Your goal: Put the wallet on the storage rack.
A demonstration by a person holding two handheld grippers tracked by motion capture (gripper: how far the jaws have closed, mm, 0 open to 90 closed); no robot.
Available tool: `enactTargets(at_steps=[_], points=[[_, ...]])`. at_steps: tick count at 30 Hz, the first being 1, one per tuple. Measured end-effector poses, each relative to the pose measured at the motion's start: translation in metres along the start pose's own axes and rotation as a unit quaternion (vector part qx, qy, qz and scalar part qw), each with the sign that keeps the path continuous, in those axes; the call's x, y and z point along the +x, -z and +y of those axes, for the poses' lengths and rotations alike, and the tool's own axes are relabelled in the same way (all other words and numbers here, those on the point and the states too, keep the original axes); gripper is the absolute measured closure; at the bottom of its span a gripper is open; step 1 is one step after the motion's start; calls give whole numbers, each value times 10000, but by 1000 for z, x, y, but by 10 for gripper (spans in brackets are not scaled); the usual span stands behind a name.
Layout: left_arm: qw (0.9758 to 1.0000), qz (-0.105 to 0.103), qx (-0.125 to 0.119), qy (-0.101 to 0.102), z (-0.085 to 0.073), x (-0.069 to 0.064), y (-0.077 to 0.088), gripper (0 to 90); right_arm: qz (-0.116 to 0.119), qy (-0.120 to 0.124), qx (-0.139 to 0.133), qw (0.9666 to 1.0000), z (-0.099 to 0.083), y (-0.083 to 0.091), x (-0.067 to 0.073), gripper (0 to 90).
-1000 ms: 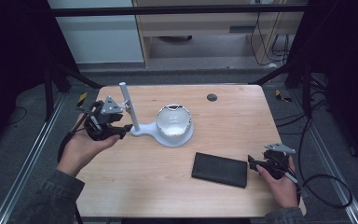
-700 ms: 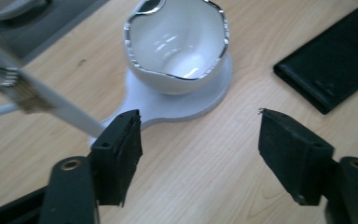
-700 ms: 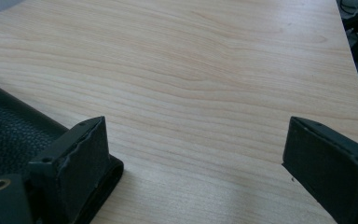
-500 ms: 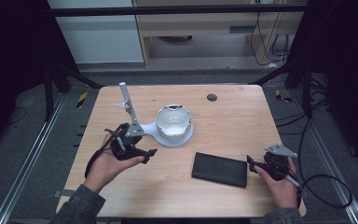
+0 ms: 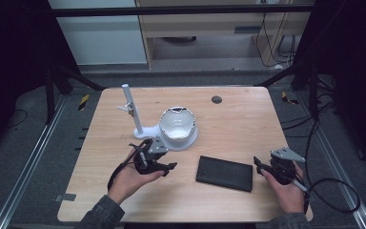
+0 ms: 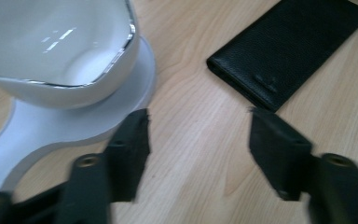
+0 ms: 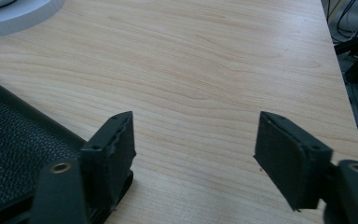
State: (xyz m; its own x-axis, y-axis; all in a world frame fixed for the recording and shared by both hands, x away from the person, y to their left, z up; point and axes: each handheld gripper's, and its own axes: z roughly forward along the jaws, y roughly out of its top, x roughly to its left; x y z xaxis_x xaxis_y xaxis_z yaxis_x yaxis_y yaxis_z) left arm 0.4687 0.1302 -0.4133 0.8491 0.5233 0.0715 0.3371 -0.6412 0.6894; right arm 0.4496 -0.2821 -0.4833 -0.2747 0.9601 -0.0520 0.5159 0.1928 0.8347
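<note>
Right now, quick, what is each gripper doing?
Left gripper: open, nothing between its jaws, which have just been closing, near the wallet.
Right gripper: open, holding nothing, jaws just been closing.

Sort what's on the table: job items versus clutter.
In the job:
- black wallet
- left hand-held gripper, jaws open, nothing between them, just been closing
- right hand-held gripper, open beside the wallet, also closing

Lying about:
- white bowl stand
- small dark disc
</note>
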Motion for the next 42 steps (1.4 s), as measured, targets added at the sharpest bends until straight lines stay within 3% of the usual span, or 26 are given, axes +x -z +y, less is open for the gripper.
enactTargets(at_steps=[6,12,19,30,42], points=[[9990,-437,86,49,-2,-9,-22,715,108,101,-16,9999,0,2,3,395],[9971,-672,329,-110,-2,-17,-37,892,176,148,-12,9997,0,1,4,435],[9950,-756,559,-329,1,-22,-46,900,224,184,3,9996,0,0,5,435],[9909,-988,839,-374,1,-30,-69,900,226,164,6,9996,1,0,4,424],[9875,-1039,1094,-448,3,-38,-85,900,230,133,-4,9996,1,1,3,423]])
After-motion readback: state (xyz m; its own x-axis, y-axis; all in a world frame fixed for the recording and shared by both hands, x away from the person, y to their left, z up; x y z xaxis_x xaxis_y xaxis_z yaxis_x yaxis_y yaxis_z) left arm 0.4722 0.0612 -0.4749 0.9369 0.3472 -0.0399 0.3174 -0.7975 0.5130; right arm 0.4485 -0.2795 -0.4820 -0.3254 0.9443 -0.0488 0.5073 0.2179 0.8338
